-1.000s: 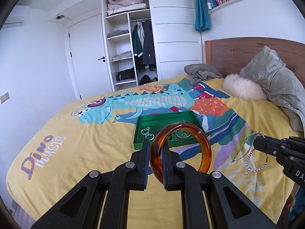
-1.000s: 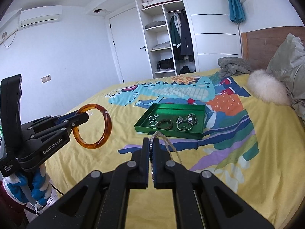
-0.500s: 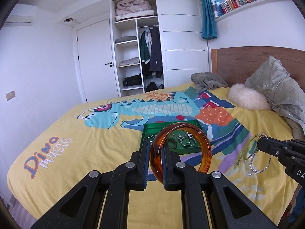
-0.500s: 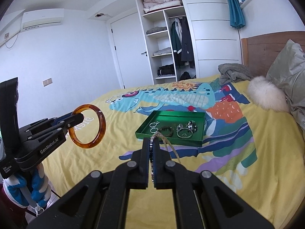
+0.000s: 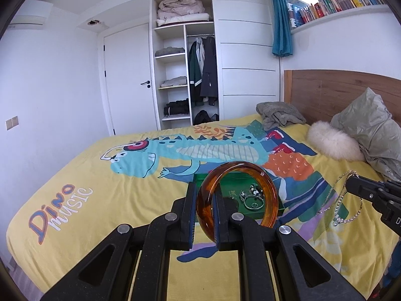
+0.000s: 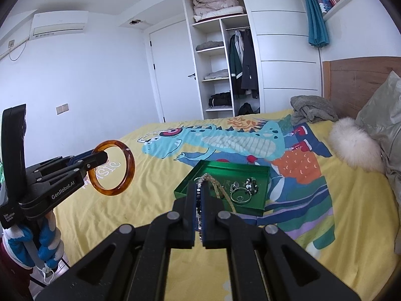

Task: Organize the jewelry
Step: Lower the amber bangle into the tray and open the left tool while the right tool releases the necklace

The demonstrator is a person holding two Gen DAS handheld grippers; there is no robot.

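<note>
A: What is sitting nearest in the left wrist view?

B: The left gripper is clamping an amber bangle by its rim, jaws narrow on the band, and the ring is standing upright above the yellow bedspread. From the right wrist view the same left gripper is reaching in from the left, with the bangle hanging off its tips, clear of the bed.

A: And the right one?

B: The right gripper is pinching a rhinestone necklace, jaws almost together, the chain looping up over the tips and trailing down its right side. In the left wrist view that right gripper is coming in from the right edge, and the necklace is dangling from it in open loops above the bed.

A: Where is the rest of the jewelry lying?

B: Just beyond both grippers, in a shallow green tray that is resting on the bedspread's dinosaur print. A silver hoop and a dark beaded cluster are lying in its right half; I cannot tell the smaller pieces apart.

A: Farther back?

B: A white fluffy cushion and a grey pillow are lying at the right by the wooden headboard, and an open wardrobe is standing against the far wall.
</note>
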